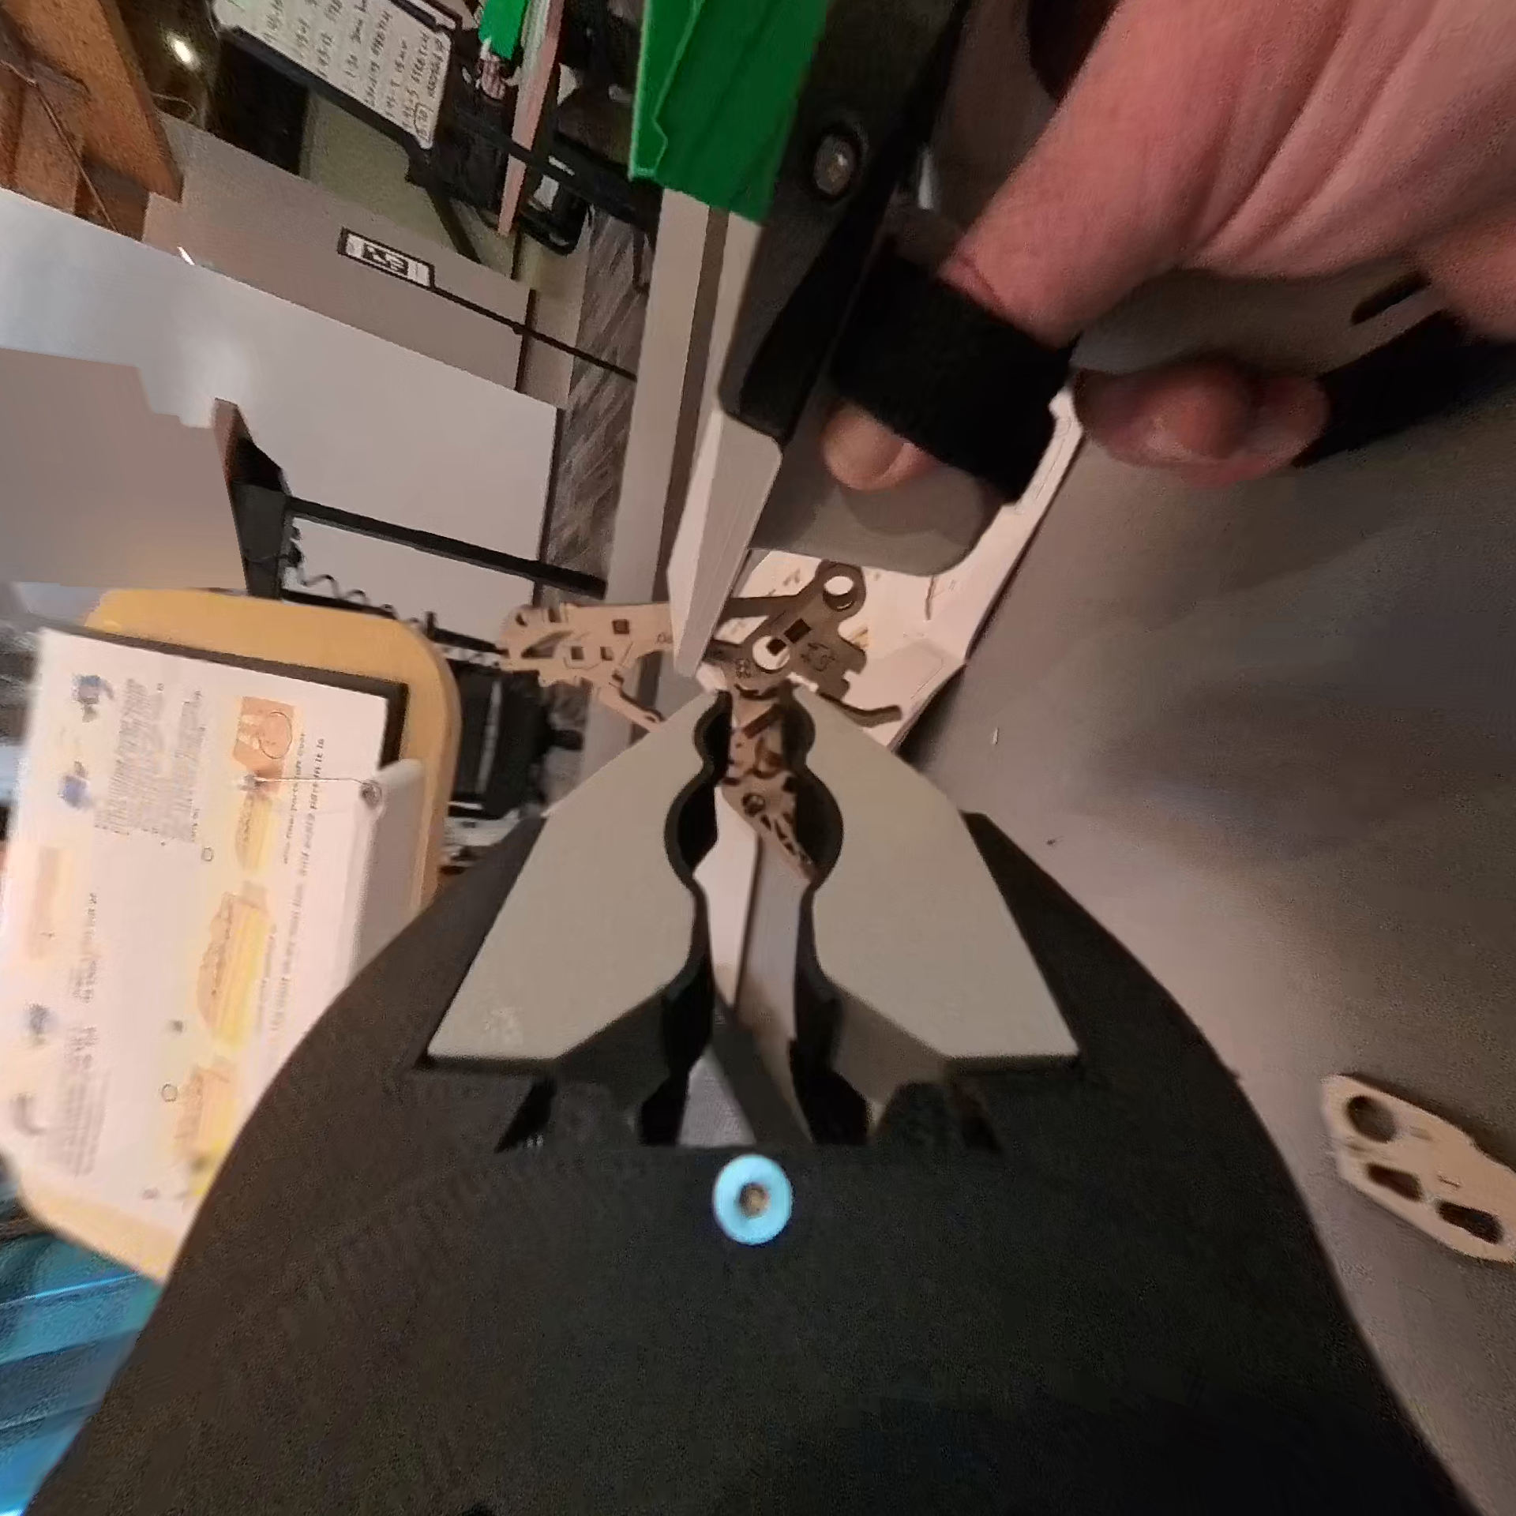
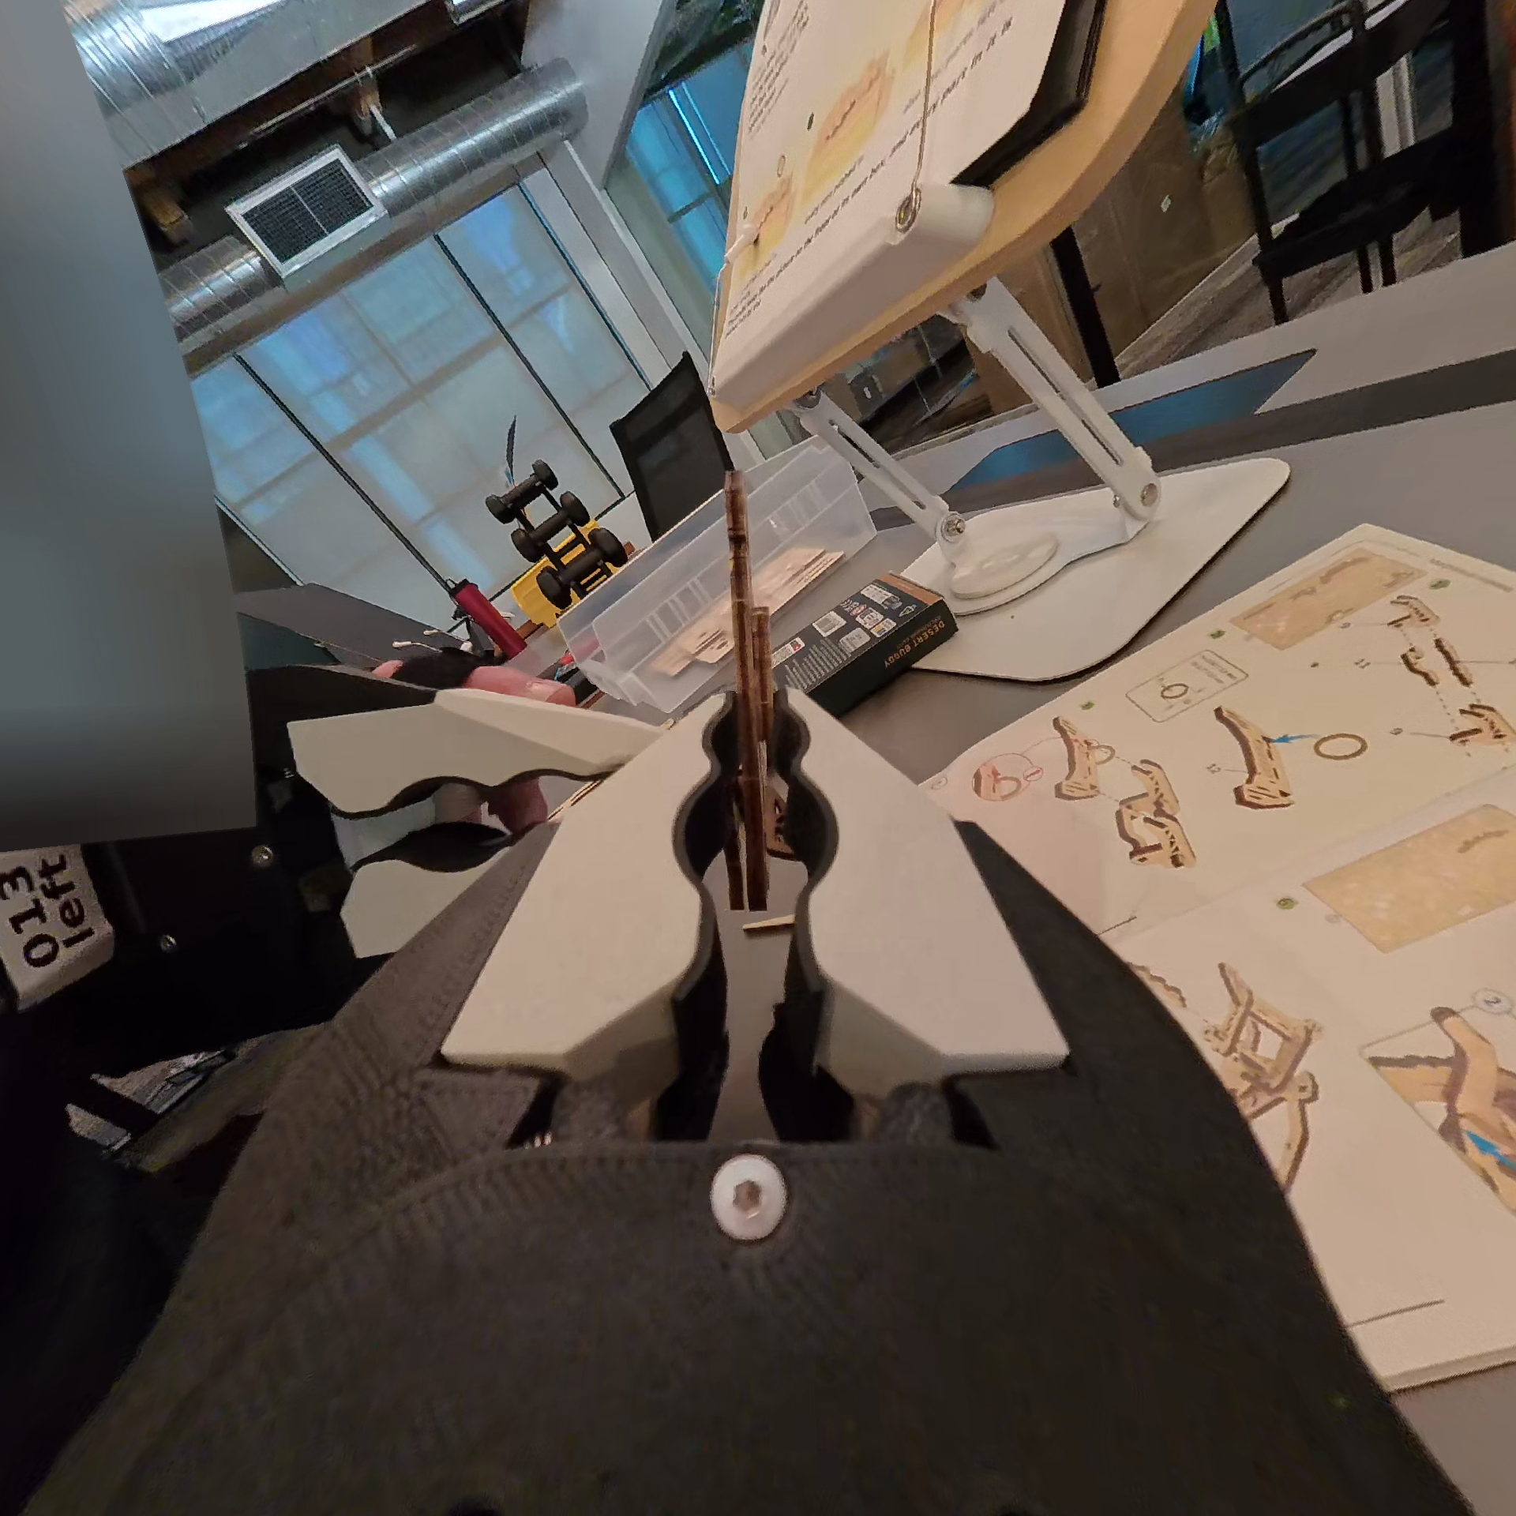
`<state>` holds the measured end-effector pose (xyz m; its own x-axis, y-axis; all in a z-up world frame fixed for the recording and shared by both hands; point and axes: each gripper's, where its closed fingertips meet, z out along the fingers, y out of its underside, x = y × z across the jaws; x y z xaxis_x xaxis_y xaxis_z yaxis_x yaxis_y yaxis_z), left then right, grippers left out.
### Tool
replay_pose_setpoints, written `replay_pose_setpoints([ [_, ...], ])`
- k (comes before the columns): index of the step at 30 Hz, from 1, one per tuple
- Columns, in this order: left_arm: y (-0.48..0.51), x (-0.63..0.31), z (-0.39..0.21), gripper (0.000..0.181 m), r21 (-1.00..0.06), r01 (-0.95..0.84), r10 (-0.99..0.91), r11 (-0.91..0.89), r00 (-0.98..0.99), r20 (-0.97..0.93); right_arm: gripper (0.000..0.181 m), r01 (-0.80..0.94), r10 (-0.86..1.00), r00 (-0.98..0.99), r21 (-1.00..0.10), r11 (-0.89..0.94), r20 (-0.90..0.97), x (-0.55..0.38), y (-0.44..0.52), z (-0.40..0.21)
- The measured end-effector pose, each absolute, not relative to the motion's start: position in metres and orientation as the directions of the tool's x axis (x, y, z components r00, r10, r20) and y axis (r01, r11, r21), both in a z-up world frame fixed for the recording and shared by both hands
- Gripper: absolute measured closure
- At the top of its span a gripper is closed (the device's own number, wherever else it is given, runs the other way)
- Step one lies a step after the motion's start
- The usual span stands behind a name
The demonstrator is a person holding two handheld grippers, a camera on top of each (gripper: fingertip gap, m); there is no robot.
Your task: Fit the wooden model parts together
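Wooden model parts, flat pale laser-cut plywood pieces (image 1: 763, 787), clamped edge-on in both left gripper (image 1: 759, 714) and right gripper (image 2: 753, 705) above grey table (image 1: 1230, 738), mid-joining; next, probably careful tab-to-slot alignment and pressing.

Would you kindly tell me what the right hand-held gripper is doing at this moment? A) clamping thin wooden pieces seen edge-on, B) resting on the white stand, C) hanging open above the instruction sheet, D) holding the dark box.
A: in the right wrist view the right hand-held gripper has its fingers closed around thin wooden pieces that stand edge-on and poke up past the tips.
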<state>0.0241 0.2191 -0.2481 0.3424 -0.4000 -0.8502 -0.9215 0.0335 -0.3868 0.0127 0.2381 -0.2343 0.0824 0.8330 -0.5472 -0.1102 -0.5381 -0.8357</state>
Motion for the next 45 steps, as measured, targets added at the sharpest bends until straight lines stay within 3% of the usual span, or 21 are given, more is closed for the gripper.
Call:
replay_pose_setpoints([
  [8, 0.205, 0.009, -0.230, 0.156, -0.641, -0.767, -0.434, -0.028, 0.587, -0.684, 0.178, -0.137, 0.852, 0.094, -0.854, -0.501, -0.515, 0.020, 0.243, -0.227],
  [12, 0.199, -0.022, -0.231, 0.145, -0.770, -0.622, -0.421, -0.146, 0.743, -0.520, 0.178, -0.151, 0.843, 0.080, -0.842, -0.518, -0.533, 0.024, 0.246, -0.225],
  [15, 0.186, -0.020, -0.243, 0.128, -0.868, -0.425, -0.483, -0.256, 0.834, -0.266, 0.178, -0.159, 0.834, 0.045, -0.829, -0.537, -0.549, 0.022, 0.244, -0.221],
  [20, 0.177, -0.022, -0.246, 0.110, -0.928, -0.174, -0.510, -0.329, 0.860, 0.020, 0.178, -0.221, 0.841, -0.103, -0.812, -0.540, -0.531, 0.019, 0.228, -0.188],
  [24, 0.156, -0.023, -0.214, 0.118, -0.952, 0.056, -0.565, -0.302, 0.794, 0.226, 0.178, -0.229, 0.801, -0.281, -0.773, -0.591, -0.529, 0.012, 0.208, -0.152],
  [30, 0.123, -0.043, -0.172, 0.118, -0.959, 0.199, -0.605, -0.201, 0.745, 0.281, 0.177, -0.187, 0.648, -0.522, -0.667, -0.721, -0.554, -0.015, 0.178, -0.101],
  [33, 0.103, -0.077, -0.143, 0.117, -0.953, 0.277, -0.596, -0.118, 0.748, 0.292, 0.178, -0.007, 0.595, -0.550, -0.709, -0.705, -0.586, -0.047, 0.150, -0.098],
  [35, 0.087, -0.106, -0.129, 0.119, -0.956, 0.282, -0.578, -0.081, 0.768, 0.275, 0.178, 0.140, 0.613, -0.535, -0.777, -0.614, -0.581, -0.065, 0.127, -0.101],
  [38, 0.063, -0.128, -0.113, 0.124, -0.955, 0.280, -0.619, -0.098, 0.734, 0.279, 0.178, 0.402, 0.734, -0.471, -0.859, -0.316, -0.490, -0.087, 0.096, -0.120],
  [42, 0.047, -0.127, -0.112, 0.122, -0.964, 0.218, -0.660, -0.154, 0.703, 0.265, 0.177, 0.562, 0.753, -0.529, -0.826, -0.036, -0.392, -0.110, 0.061, -0.113],
  [45, 0.039, -0.125, -0.116, 0.143, -0.966, 0.204, -0.680, -0.160, 0.687, 0.258, 0.177, 0.625, 0.728, -0.585, -0.770, 0.126, -0.356, -0.122, 0.034, -0.109],
])
